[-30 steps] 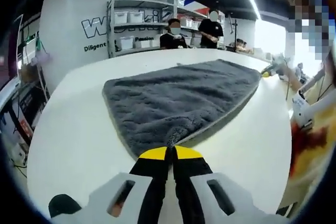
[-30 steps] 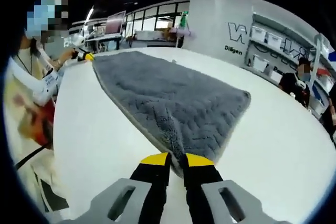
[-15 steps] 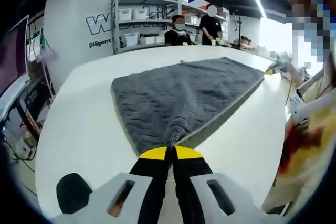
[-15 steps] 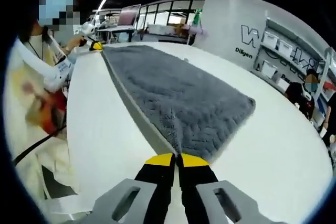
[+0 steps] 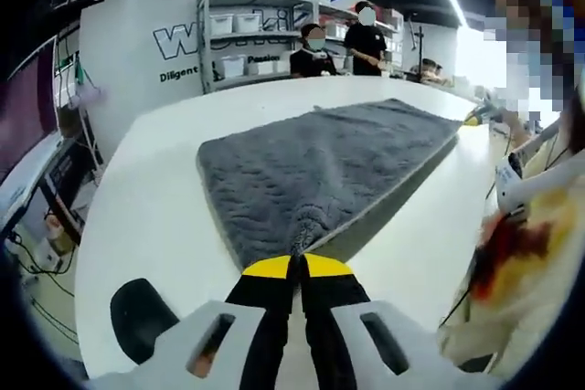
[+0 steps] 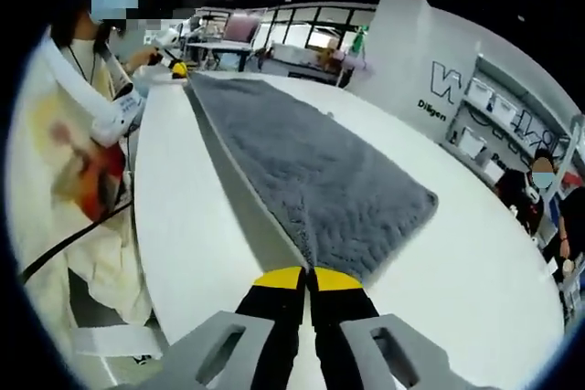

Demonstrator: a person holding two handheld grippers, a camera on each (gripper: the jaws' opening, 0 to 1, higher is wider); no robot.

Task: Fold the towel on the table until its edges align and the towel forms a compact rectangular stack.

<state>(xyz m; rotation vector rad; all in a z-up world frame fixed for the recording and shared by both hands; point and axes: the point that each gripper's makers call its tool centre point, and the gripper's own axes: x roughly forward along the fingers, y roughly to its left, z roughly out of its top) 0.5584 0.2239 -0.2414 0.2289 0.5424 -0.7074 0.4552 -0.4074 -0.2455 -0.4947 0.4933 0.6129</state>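
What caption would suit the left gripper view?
Left gripper pinching a corner of a grey towel spread on a white table.

A plush grey rectangular towel with a wavy stitched pattern (image 5: 320, 166) (image 6: 315, 180) is lying spread across the white table, its two near corners bunching upward.

"Diligent", perhaps, on white wall (image 5: 137, 89)

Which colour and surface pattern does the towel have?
Grey towel with wavy zigzag texture, clearest in left gripper view.
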